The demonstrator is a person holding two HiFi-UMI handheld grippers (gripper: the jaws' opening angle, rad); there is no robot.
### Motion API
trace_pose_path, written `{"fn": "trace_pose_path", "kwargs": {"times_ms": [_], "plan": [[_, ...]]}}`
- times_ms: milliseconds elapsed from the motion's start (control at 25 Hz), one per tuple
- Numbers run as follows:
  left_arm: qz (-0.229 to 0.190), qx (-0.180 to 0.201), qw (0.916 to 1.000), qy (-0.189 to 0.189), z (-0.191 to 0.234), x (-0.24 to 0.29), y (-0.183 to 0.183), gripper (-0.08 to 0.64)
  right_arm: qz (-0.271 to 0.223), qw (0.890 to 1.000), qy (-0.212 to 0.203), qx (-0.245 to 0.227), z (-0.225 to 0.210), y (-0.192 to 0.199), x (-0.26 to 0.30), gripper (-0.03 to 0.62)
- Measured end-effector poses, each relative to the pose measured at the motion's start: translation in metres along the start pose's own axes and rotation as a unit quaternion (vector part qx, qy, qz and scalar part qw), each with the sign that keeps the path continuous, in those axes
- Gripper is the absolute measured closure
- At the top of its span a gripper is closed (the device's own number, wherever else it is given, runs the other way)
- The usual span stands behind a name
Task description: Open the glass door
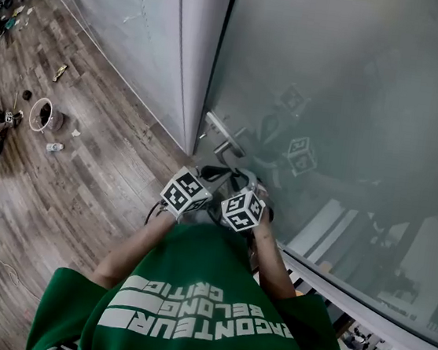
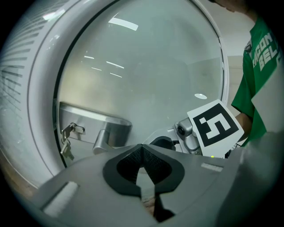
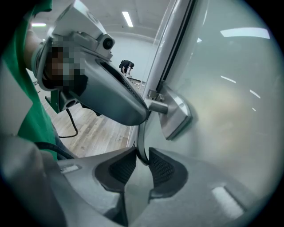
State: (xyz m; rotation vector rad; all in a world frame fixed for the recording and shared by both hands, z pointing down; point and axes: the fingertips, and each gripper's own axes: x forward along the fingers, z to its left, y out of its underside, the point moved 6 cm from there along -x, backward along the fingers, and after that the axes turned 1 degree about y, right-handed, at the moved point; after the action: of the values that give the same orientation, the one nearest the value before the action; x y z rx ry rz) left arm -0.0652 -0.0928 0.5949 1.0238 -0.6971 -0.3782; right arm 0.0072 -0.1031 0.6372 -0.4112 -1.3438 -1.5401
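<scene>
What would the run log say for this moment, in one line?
right hand-held gripper: shut on door handle | left hand-held gripper: shut, empty | glass door: looks closed

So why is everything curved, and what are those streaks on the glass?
Left gripper view: the wide lens bows the door frame; the streaks are ceiling lights mirrored in the glass door. Right gripper view: same bending around the door handle, same streaks. Head view: the glass reflects a marker cube.

Door handle (image 1: pixel 222 133) tip hidden, hd view.
</scene>
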Motion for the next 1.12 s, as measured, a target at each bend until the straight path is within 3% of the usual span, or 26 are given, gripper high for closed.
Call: {"fn": "trace_pose_path", "kwargs": {"times_ms": [280, 1120], "plan": [[0.002, 0.008, 1.0000, -0.001, -0.003, -0.007, 0.000, 0.545, -0.043, 0.999, 0.005, 0.022, -0.010, -0.009, -0.024, 0.498], [-0.015, 0.003, 0.9996, -0.024, 0.005, -0.008, 0.005, 0.545, -0.016, 0.998, -0.011, 0.061, -0.040, -0.006, -0.005, 0.497]]}}
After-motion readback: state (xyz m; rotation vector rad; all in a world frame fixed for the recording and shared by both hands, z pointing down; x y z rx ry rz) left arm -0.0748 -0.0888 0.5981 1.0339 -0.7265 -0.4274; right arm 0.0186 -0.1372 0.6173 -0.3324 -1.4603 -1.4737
